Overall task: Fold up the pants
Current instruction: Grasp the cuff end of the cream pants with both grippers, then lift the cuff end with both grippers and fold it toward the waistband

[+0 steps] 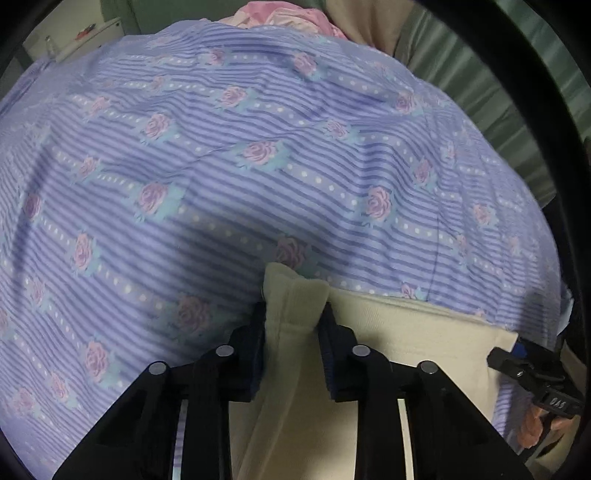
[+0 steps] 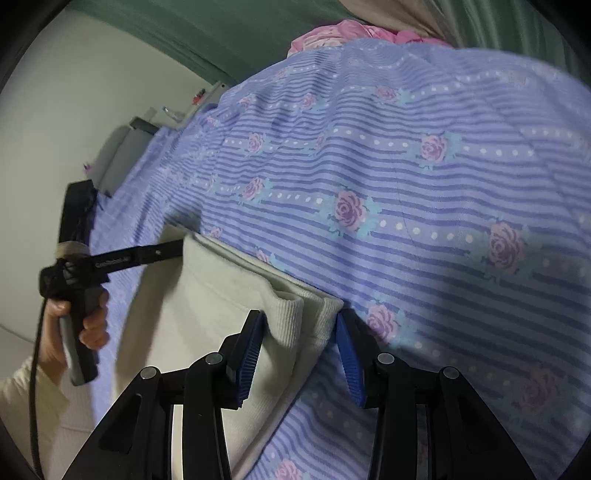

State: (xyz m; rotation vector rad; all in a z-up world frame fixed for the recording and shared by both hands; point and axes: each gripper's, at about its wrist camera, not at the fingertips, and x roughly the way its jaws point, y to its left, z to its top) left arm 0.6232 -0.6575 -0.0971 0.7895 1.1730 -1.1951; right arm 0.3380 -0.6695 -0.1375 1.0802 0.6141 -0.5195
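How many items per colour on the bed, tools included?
Cream: 1, the pants
Purple striped with roses: 1, the bedspread
Pink: 1, bundle of cloth at the far edge
Black: 2, left tool and right tool
Total: 5

Cream pants [image 1: 424, 332] on lilac-striped, pink-rose bedsheet [image 1: 258, 147]; black hand-held gripper [image 2: 301, 332], blue pads [image 2: 349, 354]; perhaps green curtain [image 2: 221, 29].
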